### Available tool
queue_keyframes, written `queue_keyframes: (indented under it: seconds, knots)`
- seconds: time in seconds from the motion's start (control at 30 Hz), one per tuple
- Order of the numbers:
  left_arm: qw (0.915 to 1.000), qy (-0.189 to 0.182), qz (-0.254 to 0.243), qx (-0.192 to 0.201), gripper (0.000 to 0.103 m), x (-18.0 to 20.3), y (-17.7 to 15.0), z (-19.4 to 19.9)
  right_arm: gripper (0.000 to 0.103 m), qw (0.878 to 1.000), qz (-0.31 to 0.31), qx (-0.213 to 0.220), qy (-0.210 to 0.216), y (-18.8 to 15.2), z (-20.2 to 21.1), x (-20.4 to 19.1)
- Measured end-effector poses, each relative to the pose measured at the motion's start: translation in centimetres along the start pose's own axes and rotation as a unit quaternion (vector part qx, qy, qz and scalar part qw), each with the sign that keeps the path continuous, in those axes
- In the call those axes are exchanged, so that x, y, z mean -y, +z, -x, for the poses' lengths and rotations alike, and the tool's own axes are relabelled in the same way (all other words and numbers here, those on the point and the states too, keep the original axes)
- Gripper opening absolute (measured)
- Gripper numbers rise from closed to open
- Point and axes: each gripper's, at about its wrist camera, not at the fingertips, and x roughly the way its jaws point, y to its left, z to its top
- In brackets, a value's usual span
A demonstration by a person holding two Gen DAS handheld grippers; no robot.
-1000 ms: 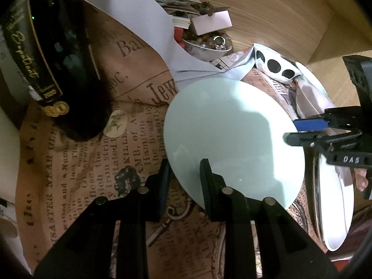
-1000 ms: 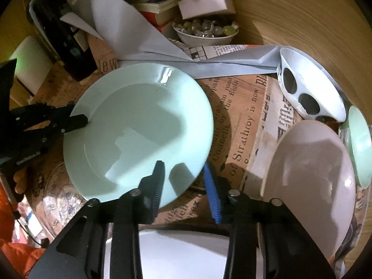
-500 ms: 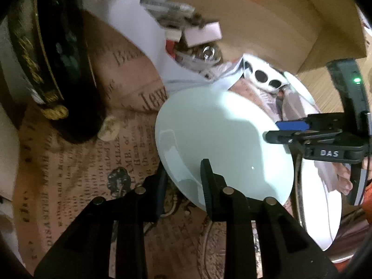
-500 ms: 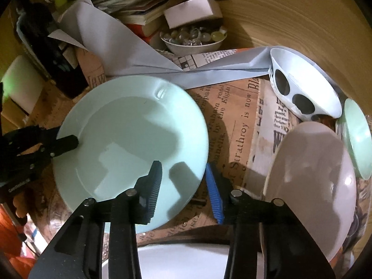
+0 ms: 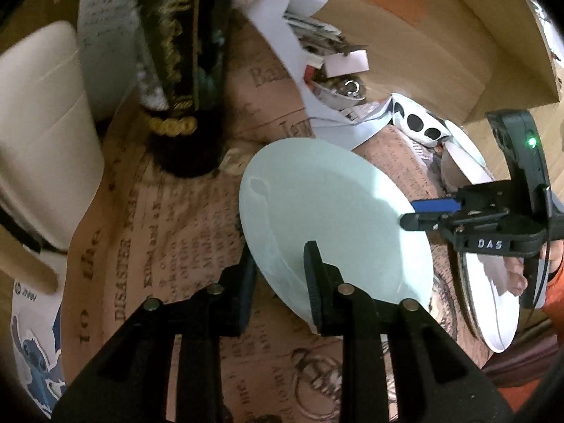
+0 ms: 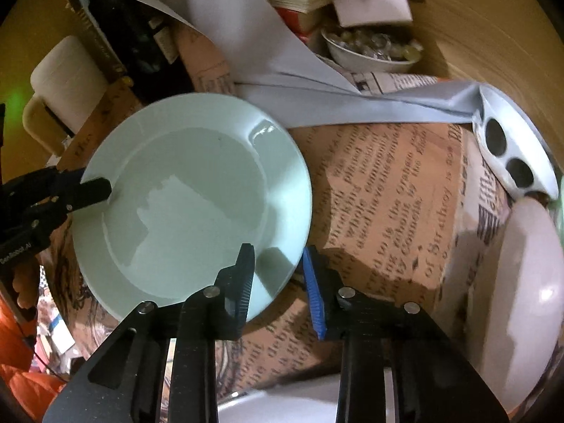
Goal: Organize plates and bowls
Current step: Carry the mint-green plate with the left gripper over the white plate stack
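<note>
Gripping the round pale-green ceramic plate [image 6: 190,204] by opposite rims, I have my left gripper [image 5: 278,275] and right gripper [image 6: 278,275] both clamped on it.

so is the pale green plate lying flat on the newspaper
No, the pale green plate is tilted up off the newspaper, with the left tongs astride its near rim and the right tongs at the far rim.

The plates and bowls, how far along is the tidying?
Nothing looks stacked yet. In hand: the pale green plate, its rim between the fingers of both the left hand-held gripper and right hand-held gripper. Left: the white bowl and spotted dish.
</note>
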Motion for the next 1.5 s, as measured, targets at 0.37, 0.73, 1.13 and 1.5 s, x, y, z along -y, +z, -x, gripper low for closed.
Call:
queue_keyframes:
  seconds: [0.37,0.73,1.13,1.5]
  knots:
    - [0.9998,-0.010,0.007,-0.014,0.026,-0.9,-0.1,-1.0,0.026,1.000,0.002,-0.012,0.011,0.5,-1.1,0.0]
    - [0.9998,-0.005,0.016,0.005,0.026,-0.3,-0.1,0.0,0.023,0.999,0.008,0.034,-0.001,-0.1,1.4,-0.5]
    - [0.9979,-0.015,-0.007,0.062,0.026,3.0,0.4,3.7,0.023,0.995,-0.008,0.104,-0.007,-2.3,7.4,0.4]
    - [0.9945,-0.039,-0.050,0.083,0.026,7.7,-0.2,5.3,0.023,0.987,-0.049,0.150,-0.022,-6.6,11.4,2.1]
